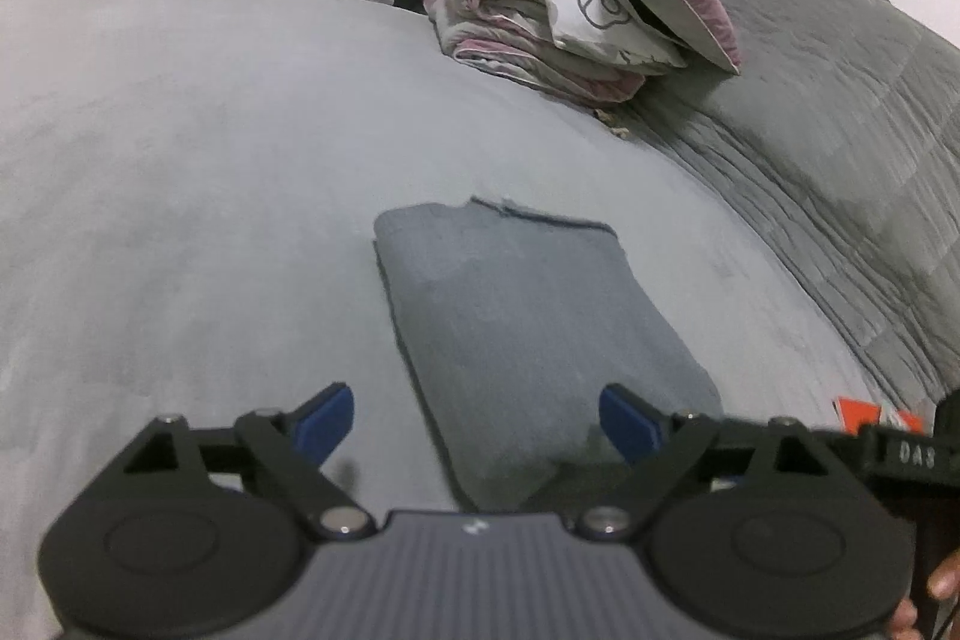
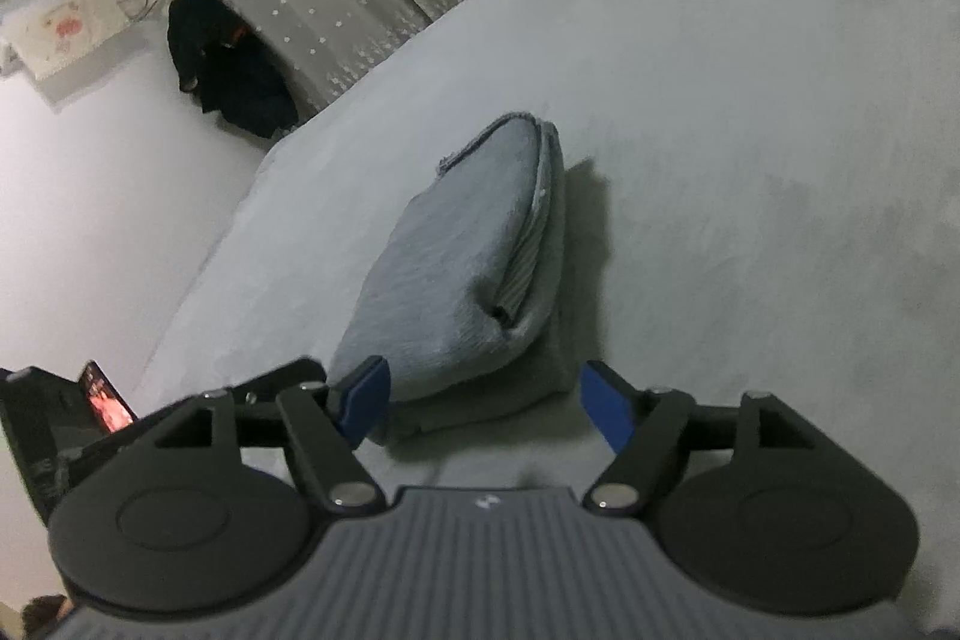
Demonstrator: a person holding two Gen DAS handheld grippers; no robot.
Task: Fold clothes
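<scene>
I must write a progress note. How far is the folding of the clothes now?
Looks done: the grey knitted garment lies as a compact folded rectangle on the light grey bedsheet. In hand: nothing; the left gripper and right gripper are open, pads off the cloth. Left: no other unfolded clothing visible, perhaps only tidying its uneven far edge.

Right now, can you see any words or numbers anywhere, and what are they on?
"DA3", as far as the blur lets it be read: pale letters on the black device at the right edge of the left wrist view.
Small pale logo mark on each tongs body: a symbol, no letters.
Lit phone screen: too small and blurred to read.
Nothing else carries writing.
</scene>
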